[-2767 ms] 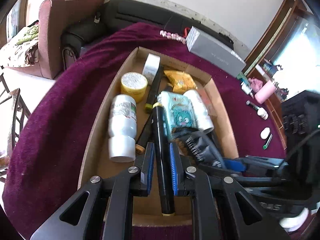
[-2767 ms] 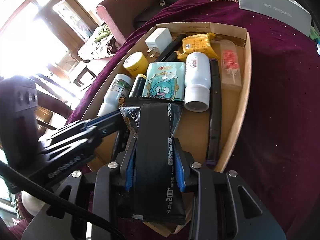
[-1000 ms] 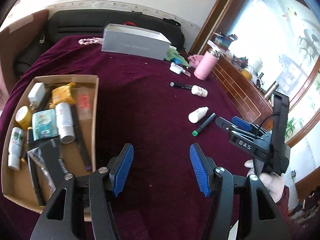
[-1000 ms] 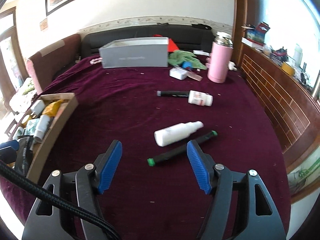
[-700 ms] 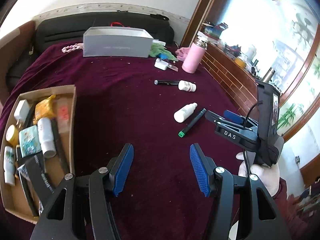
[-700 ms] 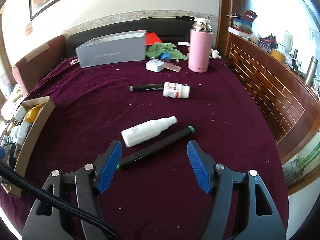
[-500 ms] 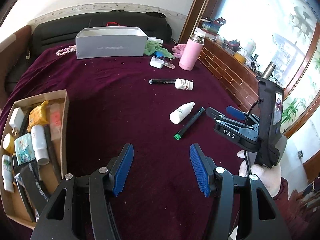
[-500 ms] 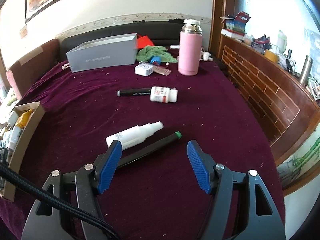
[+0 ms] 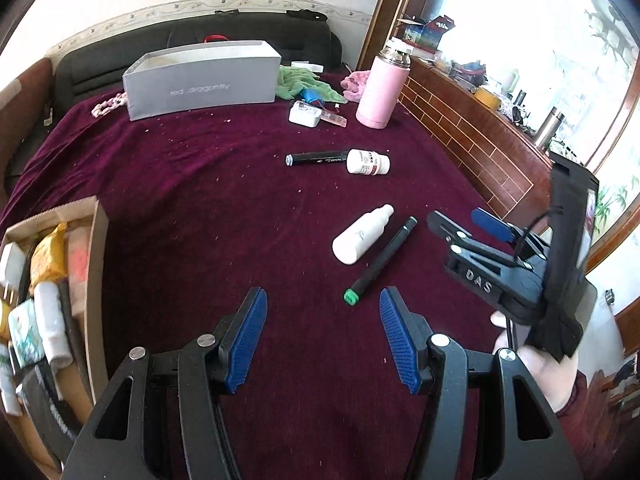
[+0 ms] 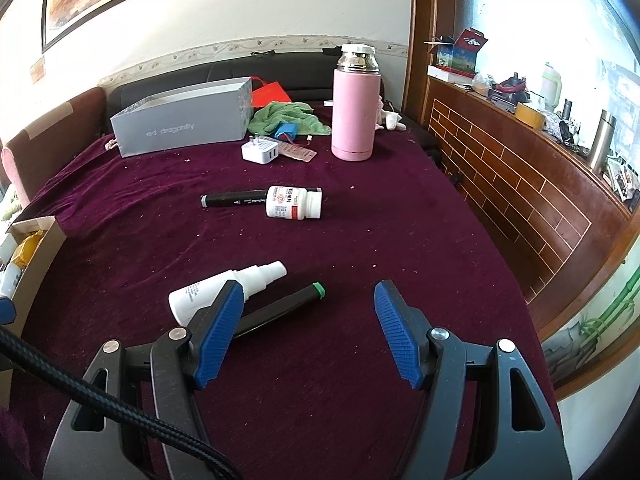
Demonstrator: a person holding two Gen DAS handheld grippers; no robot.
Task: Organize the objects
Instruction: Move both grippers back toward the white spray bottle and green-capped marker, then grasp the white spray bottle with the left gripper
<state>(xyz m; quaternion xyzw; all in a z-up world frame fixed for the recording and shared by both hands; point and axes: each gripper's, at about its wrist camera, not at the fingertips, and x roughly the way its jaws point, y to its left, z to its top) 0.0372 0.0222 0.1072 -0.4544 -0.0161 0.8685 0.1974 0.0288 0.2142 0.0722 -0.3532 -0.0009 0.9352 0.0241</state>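
Both grippers are hovering over the purple-covered worktop (image 9: 200,200).
Left gripper (image 9: 322,338) and right gripper (image 10: 308,334) jaws are standing open and empty, near the white spray bottle (image 10: 224,294) and green-capped marker (image 10: 280,306).

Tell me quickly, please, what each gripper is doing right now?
Left gripper: open, holding nothing.
Right gripper: open, holding nothing.

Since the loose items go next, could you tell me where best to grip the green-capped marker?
Probably mid-barrel on the green-capped marker, coming from above with jaws across its length. It lies flat on the cloth, and the white spray bottle crowds its far half.
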